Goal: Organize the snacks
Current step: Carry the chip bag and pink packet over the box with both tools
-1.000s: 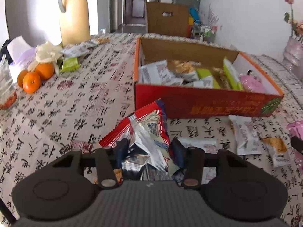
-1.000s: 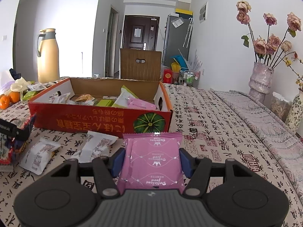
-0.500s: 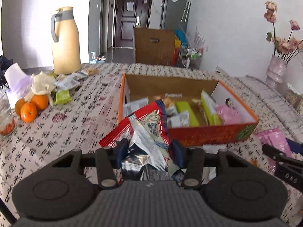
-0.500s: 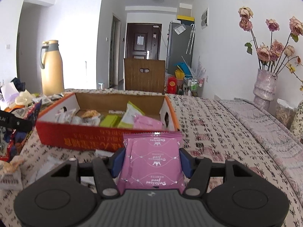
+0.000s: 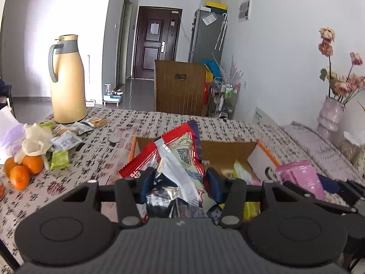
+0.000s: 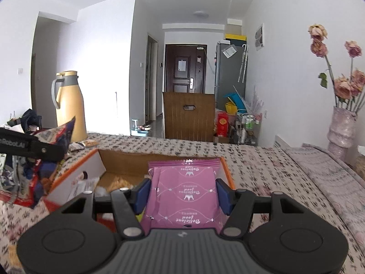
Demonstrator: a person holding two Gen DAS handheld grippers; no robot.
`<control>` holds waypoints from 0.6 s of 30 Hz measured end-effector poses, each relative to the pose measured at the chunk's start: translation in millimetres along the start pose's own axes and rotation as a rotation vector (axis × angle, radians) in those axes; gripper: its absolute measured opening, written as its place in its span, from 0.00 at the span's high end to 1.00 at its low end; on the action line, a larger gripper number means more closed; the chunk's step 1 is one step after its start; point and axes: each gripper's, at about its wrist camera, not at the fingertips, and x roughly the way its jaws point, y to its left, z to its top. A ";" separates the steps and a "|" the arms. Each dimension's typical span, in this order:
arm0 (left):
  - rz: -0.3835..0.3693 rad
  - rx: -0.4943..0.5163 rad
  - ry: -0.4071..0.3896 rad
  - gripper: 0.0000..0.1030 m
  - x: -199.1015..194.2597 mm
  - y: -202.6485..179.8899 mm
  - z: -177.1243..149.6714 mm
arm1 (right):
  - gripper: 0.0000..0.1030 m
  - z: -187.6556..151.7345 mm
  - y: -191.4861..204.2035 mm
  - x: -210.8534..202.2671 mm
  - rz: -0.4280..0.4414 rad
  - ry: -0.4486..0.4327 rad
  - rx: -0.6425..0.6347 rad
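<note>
A: What's in the left gripper [image 5: 179, 183]?

B: It is clamped on a crinkled red, blue and silver snack bag [image 5: 175, 159], standing upright between the blue pads, held above the near left part of the cardboard box [image 5: 228, 150].

A: And the right gripper [image 6: 183, 194]?

B: Clenched on a flat pink packet [image 6: 183, 196] with white print, above the box's right end, near its orange rim [image 6: 225, 171].

A: What's around the box?

B: Left of it on the patterned tablecloth [image 5: 98, 166] lie oranges [image 5: 22, 169], loose packets [image 5: 66, 139] and a yellow thermos [image 5: 67, 80]. Inside the box, brown cardboard floor shows toward the back wall. To the right the cloth runs bare to a vase [image 6: 341, 130].
</note>
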 end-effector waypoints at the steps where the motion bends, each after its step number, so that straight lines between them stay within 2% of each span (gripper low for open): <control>1: -0.002 -0.006 -0.002 0.51 4.2 -0.1 2.7 | 0.42 2.6 1.0 6.1 0.004 0.000 0.003; 10: -0.015 -0.058 -0.018 0.51 47.7 1.8 19.5 | 0.42 11.0 0.2 55.1 0.028 0.008 0.066; 14: 0.024 -0.101 0.007 0.51 71.0 11.8 13.1 | 0.42 2.3 0.1 60.6 0.039 -0.005 0.070; 18: 0.024 -0.118 0.030 0.51 84.1 21.1 7.0 | 0.42 -4.6 -2.9 69.2 0.047 0.015 0.087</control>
